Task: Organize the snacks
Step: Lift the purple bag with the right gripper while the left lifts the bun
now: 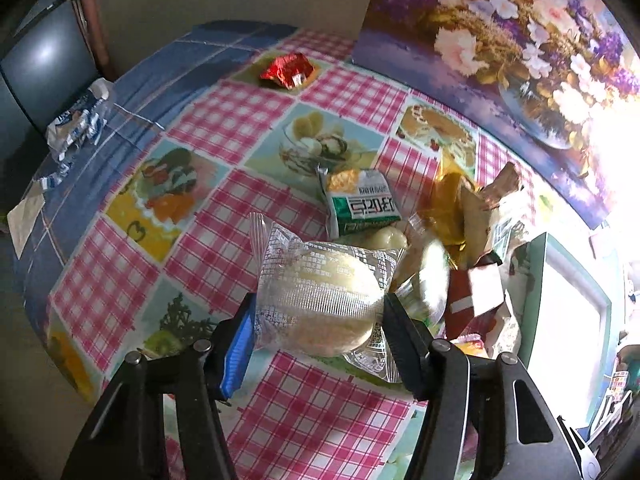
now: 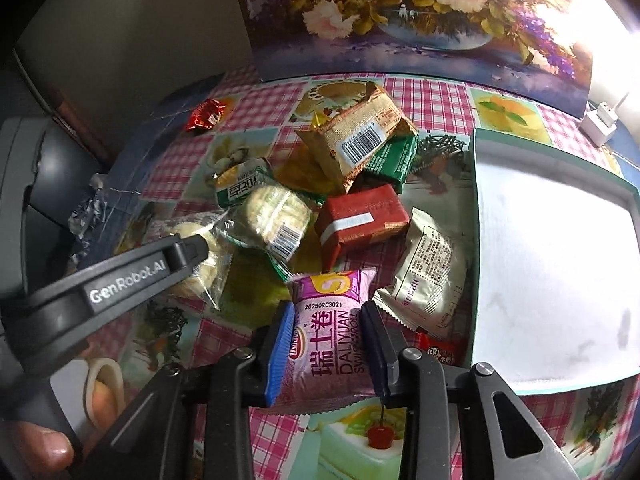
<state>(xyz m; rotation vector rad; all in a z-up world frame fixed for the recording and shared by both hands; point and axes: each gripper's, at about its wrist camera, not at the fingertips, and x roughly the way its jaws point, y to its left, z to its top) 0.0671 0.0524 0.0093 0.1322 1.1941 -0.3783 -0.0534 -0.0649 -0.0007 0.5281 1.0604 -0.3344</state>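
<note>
My left gripper (image 1: 316,312) is shut on a clear-wrapped pale round pastry (image 1: 320,300), held just above the table. In the right wrist view the left gripper's arm crosses the left side, its tip at the same pastry (image 2: 200,264). My right gripper (image 2: 326,320) is shut on a purple Daliyuan Swiss roll packet (image 2: 332,320). A pile of snacks lies beyond: a green-white packet (image 2: 240,188), a wrapped round biscuit stack (image 2: 276,216), a red-brown packet (image 2: 364,220), a tan barcode packet (image 2: 356,136), a white packet (image 2: 428,272). A white tray with a teal rim (image 2: 476,208) sits right of the pile.
A red foil snack (image 1: 288,70) lies alone at the far side of the checked tablecloth (image 1: 224,120). Crumpled blue-white wrappers (image 1: 78,120) lie at the left edge. A flower painting (image 1: 500,40) stands along the back. A white charger (image 2: 598,122) sits at the far right.
</note>
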